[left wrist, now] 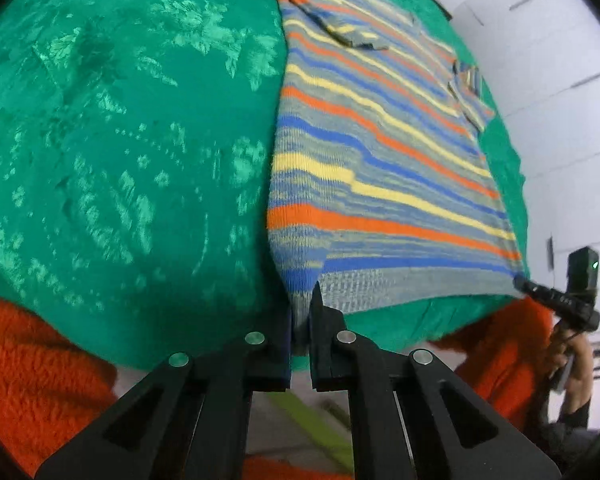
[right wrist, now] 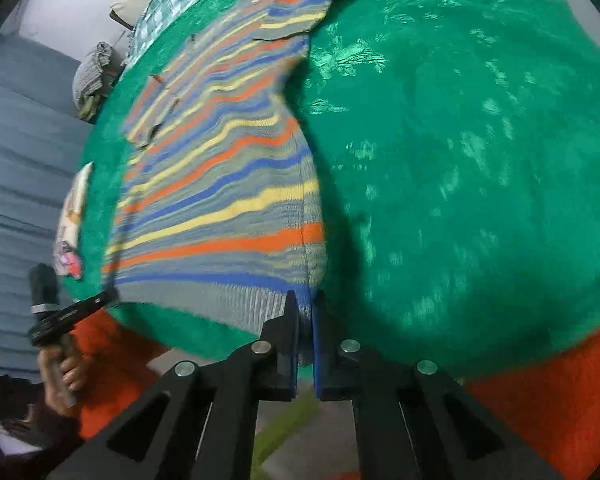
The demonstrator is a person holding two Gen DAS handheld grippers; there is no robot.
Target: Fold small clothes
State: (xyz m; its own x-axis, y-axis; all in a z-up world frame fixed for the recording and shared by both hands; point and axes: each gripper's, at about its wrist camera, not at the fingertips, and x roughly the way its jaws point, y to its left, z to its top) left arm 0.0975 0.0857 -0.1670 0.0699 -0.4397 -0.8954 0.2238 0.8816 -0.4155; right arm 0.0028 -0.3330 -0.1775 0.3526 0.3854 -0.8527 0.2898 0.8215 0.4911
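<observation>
**Both tools gripping sweater hem**

Green patterned cloth (left wrist: 120, 160) is covering the table, and the striped sweater (left wrist: 372, 152) is lying flat on it. Left tool (left wrist: 300, 312) is pinching one near hem corner; right tool (right wrist: 306, 312) is pinching the other, jaws pressed together on fabric.

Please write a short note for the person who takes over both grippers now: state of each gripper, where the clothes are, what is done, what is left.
Left gripper: shut on the striped sweater, at one corner of its near hem.
Right gripper: shut on the other hem corner.
The sweater lies flat on the green cover, sleeves tucked onto the body.
Done: sleeves in, hem gripped.
Left: probably lift the hem and fold it toward the collar, then release.
</observation>
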